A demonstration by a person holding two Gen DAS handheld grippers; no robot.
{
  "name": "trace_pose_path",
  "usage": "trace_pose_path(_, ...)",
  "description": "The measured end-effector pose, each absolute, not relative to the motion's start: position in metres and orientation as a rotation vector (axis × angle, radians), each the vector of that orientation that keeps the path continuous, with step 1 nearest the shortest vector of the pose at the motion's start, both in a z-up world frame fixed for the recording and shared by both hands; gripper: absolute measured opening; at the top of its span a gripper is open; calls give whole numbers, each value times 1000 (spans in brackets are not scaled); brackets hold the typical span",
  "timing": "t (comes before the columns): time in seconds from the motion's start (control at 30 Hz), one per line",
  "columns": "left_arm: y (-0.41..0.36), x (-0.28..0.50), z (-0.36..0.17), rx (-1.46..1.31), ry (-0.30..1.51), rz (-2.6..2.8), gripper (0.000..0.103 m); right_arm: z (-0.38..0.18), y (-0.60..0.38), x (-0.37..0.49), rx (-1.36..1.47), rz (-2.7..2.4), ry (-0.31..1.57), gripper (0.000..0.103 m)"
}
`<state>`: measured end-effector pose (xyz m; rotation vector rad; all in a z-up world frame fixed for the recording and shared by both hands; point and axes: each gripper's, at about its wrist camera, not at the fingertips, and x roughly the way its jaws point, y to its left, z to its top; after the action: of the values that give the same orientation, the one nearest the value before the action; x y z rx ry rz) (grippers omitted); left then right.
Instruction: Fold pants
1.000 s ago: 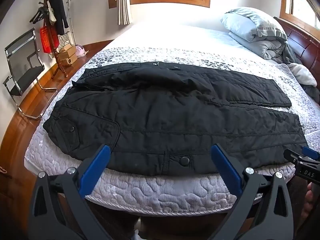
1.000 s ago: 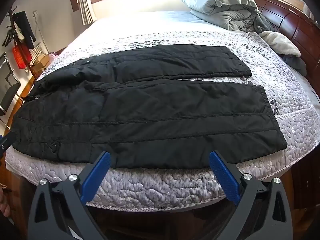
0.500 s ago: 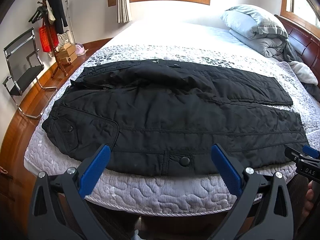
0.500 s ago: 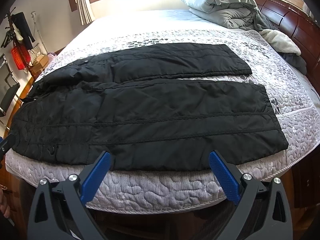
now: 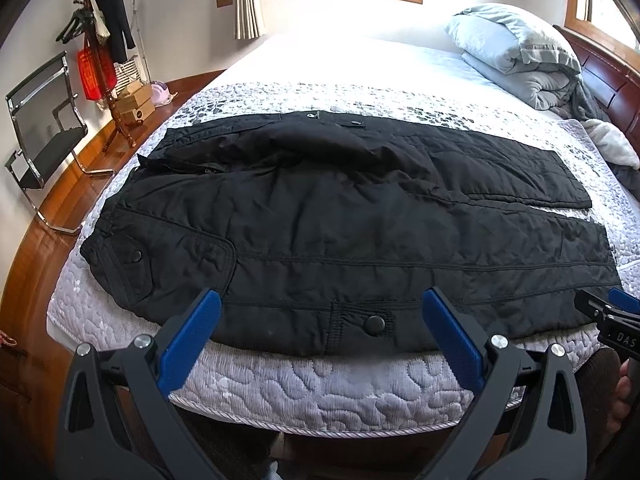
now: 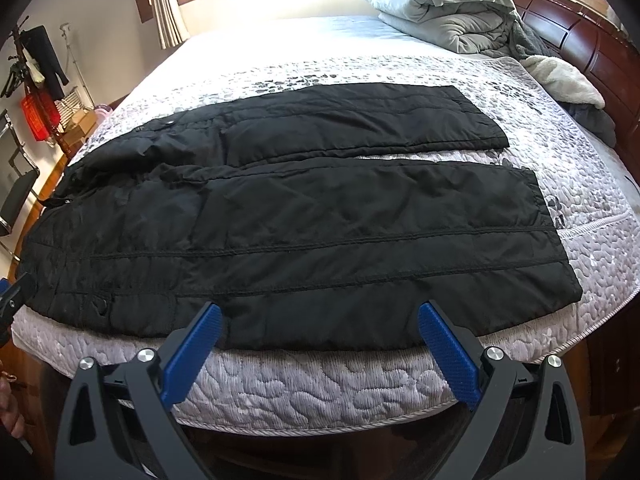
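Observation:
Black padded pants (image 5: 340,220) lie spread flat across the bed (image 5: 320,384), waist at the left and both legs running right. They also show in the right wrist view (image 6: 300,220). My left gripper (image 5: 320,312) is open and empty, hovering at the near bed edge over the waist end. My right gripper (image 6: 318,322) is open and empty at the near edge by the lower leg. The right gripper's tip shows at the right edge of the left wrist view (image 5: 612,316).
Folded grey bedding (image 6: 448,12) and a white blanket (image 6: 564,80) sit at the far right by the wooden headboard (image 6: 580,40). A chair (image 5: 44,128) and coat rack (image 5: 100,40) stand on the wooden floor to the left.
Both grippers have edged slightly closer to the near edge of the pants. The pants have not moved.

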<state>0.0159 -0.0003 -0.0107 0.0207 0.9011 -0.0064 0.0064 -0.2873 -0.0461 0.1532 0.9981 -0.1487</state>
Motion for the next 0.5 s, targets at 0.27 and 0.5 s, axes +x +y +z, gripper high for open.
trace_pose_path(0.27,0,18,-11,20,897,-2,100,-46,-285,10,152,-144,1001,99)
trace_pose_path(0.5,1,20,-10,17,900,-3,100,-49,-283,15,148,-138,1009,99)
